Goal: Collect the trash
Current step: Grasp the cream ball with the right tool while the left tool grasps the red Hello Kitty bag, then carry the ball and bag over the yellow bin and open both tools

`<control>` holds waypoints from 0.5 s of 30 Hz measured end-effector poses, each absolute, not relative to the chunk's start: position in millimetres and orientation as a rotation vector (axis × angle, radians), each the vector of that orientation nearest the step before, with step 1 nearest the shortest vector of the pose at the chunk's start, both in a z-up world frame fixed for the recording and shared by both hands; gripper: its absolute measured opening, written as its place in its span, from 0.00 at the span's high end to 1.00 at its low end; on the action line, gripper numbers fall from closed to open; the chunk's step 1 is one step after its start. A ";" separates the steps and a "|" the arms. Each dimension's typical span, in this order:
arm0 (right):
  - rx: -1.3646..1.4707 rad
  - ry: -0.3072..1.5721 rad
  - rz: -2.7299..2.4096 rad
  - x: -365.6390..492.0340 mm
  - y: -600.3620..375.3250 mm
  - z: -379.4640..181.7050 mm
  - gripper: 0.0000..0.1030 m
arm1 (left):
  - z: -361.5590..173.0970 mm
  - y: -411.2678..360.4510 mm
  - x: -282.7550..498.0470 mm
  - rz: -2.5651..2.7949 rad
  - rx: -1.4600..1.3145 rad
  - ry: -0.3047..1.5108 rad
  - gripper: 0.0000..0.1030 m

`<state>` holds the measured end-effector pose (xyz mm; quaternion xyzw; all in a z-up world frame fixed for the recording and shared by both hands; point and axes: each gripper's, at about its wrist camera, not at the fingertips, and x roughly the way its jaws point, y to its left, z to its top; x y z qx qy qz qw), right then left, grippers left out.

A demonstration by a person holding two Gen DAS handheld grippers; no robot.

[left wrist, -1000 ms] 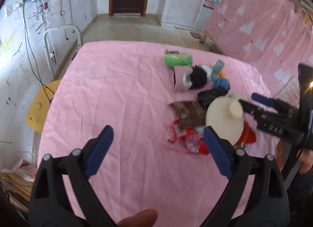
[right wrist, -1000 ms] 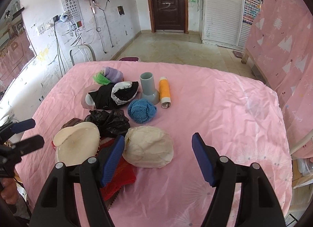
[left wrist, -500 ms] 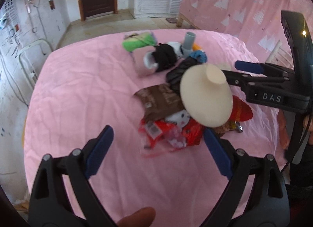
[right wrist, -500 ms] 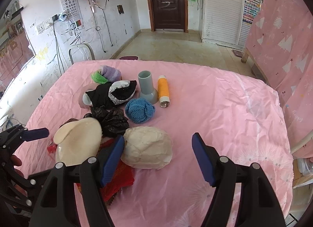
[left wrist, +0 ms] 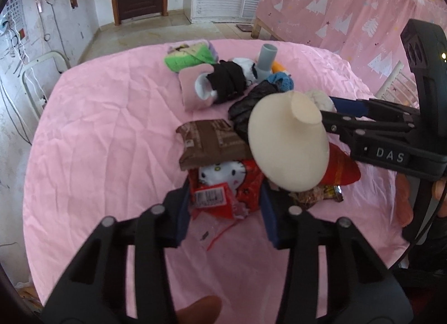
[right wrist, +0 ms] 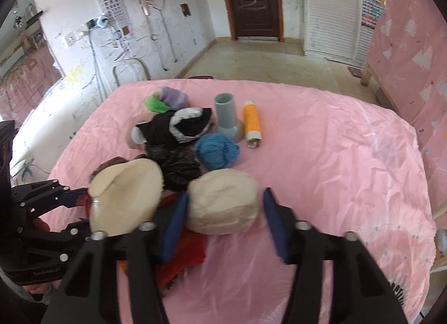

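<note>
A heap of trash lies on the pink table (left wrist: 106, 139). My left gripper (left wrist: 225, 213) is open, its jaws on either side of a red Hello Kitty wrapper (left wrist: 223, 184). Behind it lie a brown wrapper (left wrist: 209, 142) and a black plastic bag (left wrist: 245, 103). A cream foam disc (left wrist: 287, 139) stands tilted over the heap. My right gripper (right wrist: 223, 223) is open, its jaws on either side of a cream crumpled ball (right wrist: 223, 201), not touching it. The right gripper also shows in the left wrist view (left wrist: 335, 114).
Further back stand a grey pipe fitting (right wrist: 227, 117), an orange thread spool (right wrist: 251, 123), a blue yarn ball (right wrist: 218, 150), black-and-white socks (right wrist: 178, 128) and green and purple cloths (right wrist: 164, 100). A pink curtain (left wrist: 349, 8) hangs on the right.
Both grippers have narrowed their jaws and moved in: the left down around the red wrapper, the right forward around the cream ball.
</note>
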<state>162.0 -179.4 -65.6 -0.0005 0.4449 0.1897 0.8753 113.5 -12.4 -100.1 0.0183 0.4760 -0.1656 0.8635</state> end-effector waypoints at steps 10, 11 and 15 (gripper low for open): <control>-0.002 0.885 0.372 151.1 -197.5 -53.5 0.63 | -82.3 0.3 87.7 -0.267 0.035 0.968 0.62; 0.000 0.879 0.369 149.7 -199.5 -51.7 0.62 | -79.8 0.7 85.9 -0.261 0.037 0.964 0.62; 0.005 0.859 0.354 144.9 -216.6 -45.8 0.62 | -65.7 -5.2 77.3 -0.234 0.047 0.934 0.62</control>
